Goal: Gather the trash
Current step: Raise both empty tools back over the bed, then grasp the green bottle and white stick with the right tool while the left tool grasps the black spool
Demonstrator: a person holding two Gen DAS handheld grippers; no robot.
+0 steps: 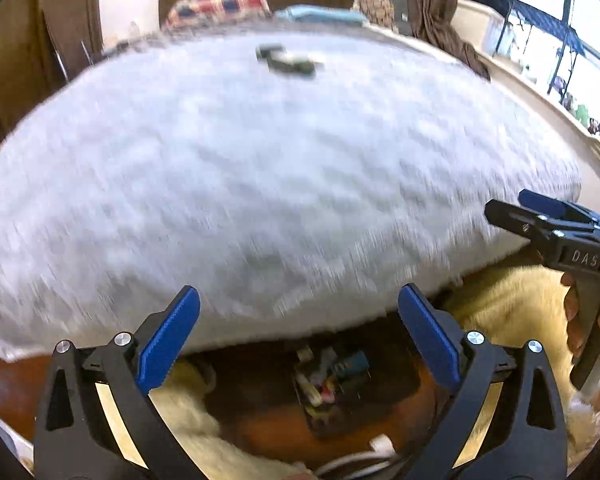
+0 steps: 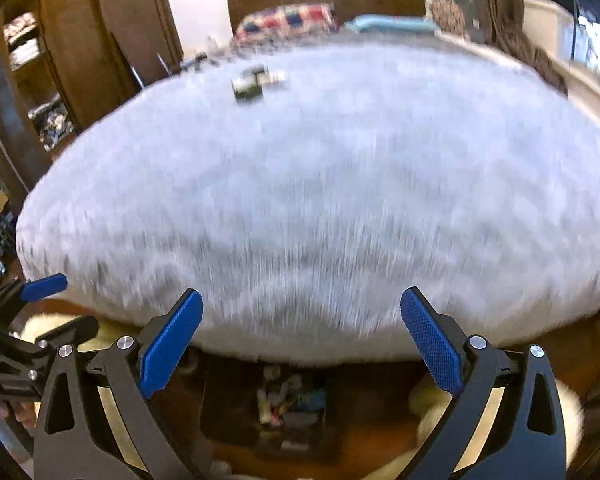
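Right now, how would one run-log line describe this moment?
left tongs: open, empty | right tongs: open, empty | bin of trash: on floor below | small dark items: on bed, blurred

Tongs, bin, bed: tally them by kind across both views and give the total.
Tongs: 2, the left tongs and the right tongs, both open, empty.
Bin: 1, the bin on the floor, trash inside.
Bed: 1, the bed.
Total: 4.

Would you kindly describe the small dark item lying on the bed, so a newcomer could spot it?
Start at the big bed under its pale grey cover. Look toward the far end, short of the checked pillow. There lies the small dark item, blurred, the only object on the cover.
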